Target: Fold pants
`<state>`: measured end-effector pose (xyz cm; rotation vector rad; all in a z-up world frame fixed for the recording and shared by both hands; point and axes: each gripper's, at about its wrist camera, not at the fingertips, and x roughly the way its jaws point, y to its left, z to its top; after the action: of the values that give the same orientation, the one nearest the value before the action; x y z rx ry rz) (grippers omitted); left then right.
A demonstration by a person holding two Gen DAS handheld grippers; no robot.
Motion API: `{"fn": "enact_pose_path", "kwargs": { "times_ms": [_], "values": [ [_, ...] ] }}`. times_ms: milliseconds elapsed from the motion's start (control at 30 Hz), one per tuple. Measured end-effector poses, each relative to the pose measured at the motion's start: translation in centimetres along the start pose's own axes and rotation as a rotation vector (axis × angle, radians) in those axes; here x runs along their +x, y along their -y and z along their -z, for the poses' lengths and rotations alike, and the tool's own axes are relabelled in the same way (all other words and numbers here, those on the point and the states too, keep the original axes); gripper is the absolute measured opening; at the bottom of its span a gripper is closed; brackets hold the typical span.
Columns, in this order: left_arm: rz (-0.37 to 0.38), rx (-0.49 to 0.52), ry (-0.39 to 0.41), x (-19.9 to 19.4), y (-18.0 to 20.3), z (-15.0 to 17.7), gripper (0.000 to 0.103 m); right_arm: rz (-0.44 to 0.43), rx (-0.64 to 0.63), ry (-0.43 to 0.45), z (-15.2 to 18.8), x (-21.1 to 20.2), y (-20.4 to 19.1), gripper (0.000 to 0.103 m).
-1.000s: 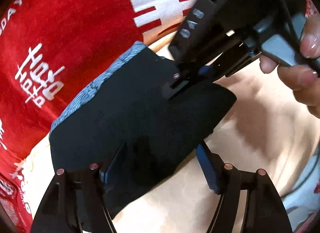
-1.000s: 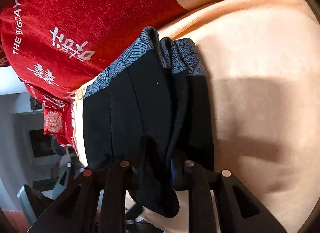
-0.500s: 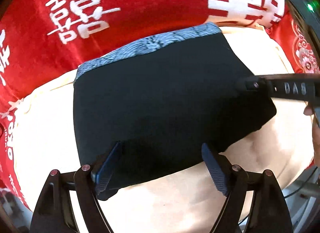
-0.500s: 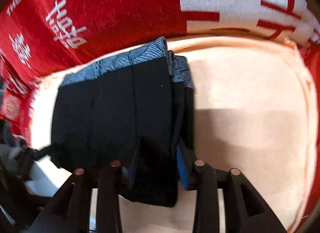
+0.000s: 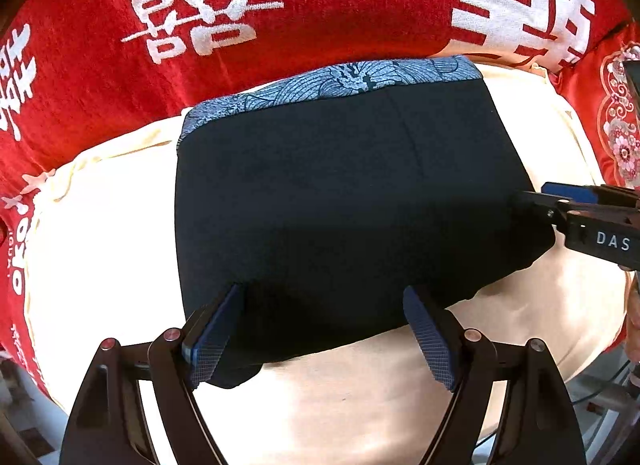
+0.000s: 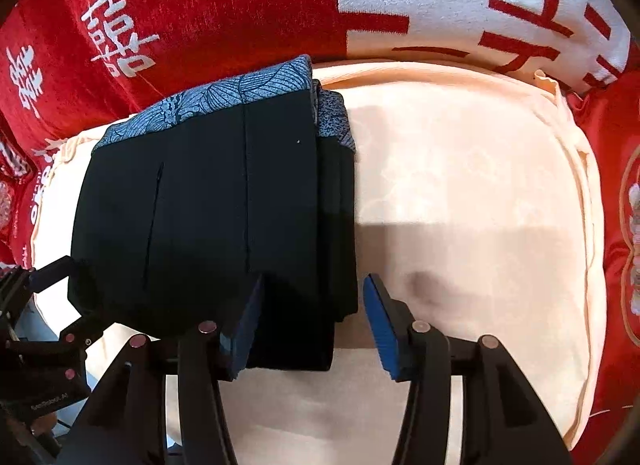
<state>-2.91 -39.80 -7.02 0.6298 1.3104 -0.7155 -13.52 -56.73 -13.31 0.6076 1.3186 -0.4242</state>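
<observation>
The black pants with a blue patterned waistband lie folded in a flat stack on a cream cushion. My left gripper is open, its fingers astride the near edge of the stack. My right gripper is open too, its blue pads either side of the stack's near right corner. In the left wrist view the right gripper shows at the stack's right edge. In the right wrist view the left gripper shows at the stack's left corner.
A red blanket with white characters lies behind the cushion. A red embroidered cushion is at the right. Bare cream cushion surface lies right of the pants. A hand is at the right edge.
My right gripper has opened and let go of the pants' edge. Both grippers have drawn back and the folded stack now lies flat and square on the cushion.
</observation>
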Motion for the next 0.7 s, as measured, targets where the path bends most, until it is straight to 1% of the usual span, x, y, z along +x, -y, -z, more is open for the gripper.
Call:
{"fn": "enact_pose_path", "kwargs": {
  "times_ms": [333,400,433,500,567,700],
  "values": [
    [-0.008,-0.039,0.008,-0.3,-2.0,-0.4,0.083,0.012,0.036,-0.022,1.4,-1.4,1.4,0.055],
    [-0.007,-0.059,0.018,-0.5,-3.2,-0.6,0.083,0.01,0.045,-0.028,1.5,-1.5,1.9,0.057],
    [-0.009,-0.066,0.021,-0.6,-3.6,-0.6,0.083,0.011,0.052,-0.031,1.6,-1.5,2.2,0.06],
    [-0.013,-0.091,0.029,-0.7,-4.9,-0.8,0.083,0.007,0.065,-0.032,1.6,-1.6,2.6,0.063],
    [-0.018,-0.114,0.031,-0.6,-6.1,-1.1,0.083,0.007,0.075,-0.031,1.8,-1.8,3.2,0.064],
    [-0.022,-0.195,0.033,0.1,-8.9,-2.0,0.083,0.02,0.094,-0.019,1.5,-2.1,3.6,0.065]
  ]
}}
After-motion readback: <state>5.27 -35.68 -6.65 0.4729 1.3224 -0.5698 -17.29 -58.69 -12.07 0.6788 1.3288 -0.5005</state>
